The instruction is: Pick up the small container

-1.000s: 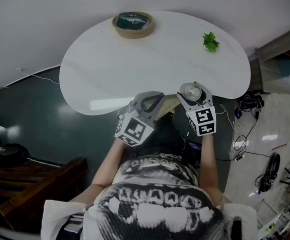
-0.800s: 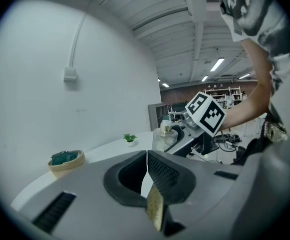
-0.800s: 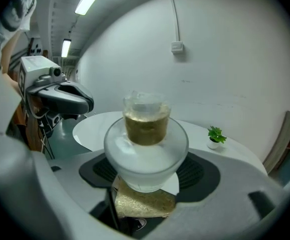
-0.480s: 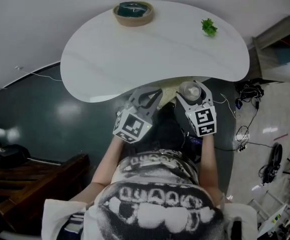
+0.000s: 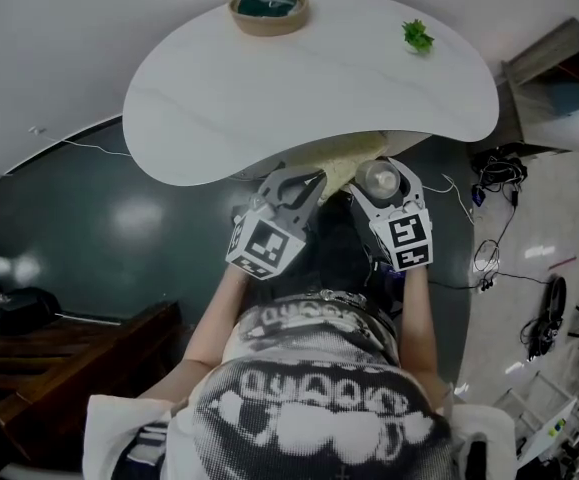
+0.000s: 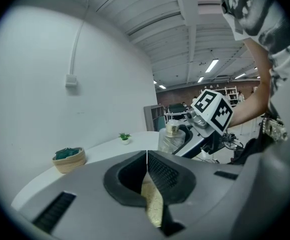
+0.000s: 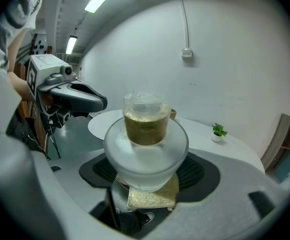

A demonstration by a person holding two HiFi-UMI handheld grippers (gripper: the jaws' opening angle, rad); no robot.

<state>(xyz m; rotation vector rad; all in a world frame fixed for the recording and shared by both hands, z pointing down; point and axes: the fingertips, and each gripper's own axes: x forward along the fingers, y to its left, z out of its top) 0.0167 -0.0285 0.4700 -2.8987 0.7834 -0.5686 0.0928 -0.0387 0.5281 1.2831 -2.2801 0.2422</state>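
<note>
Both grippers have drawn back from the white table [image 5: 309, 78] toward the person. A second ago the small container [image 7: 146, 126] hung over the table's near rim; now it is clear of the table, just off that near edge and above the dark floor [image 5: 119, 218].

The right gripper [image 7: 147, 179] carries it. Its two jaws press against the sides of the rounded, frosted lower body, and the container stands upright between them. A narrower clear neck rises from that body, with a yellow-brown filling showing through.

The left gripper [image 6: 147, 159] sits just beside the right one, also off the table's near edge and level with it. Its jaws are pressed together, the tips meeting in a thin line with nothing pinched between them. A pale yellow textured patch shows through the gap lower down; I cannot tell what it is.

On the table itself, a small woven basket [image 5: 269, 10] with something dark green inside stands at the far edge. A little green plant [image 5: 417, 35] stands toward the table's far right, well apart from the basket.
</note>
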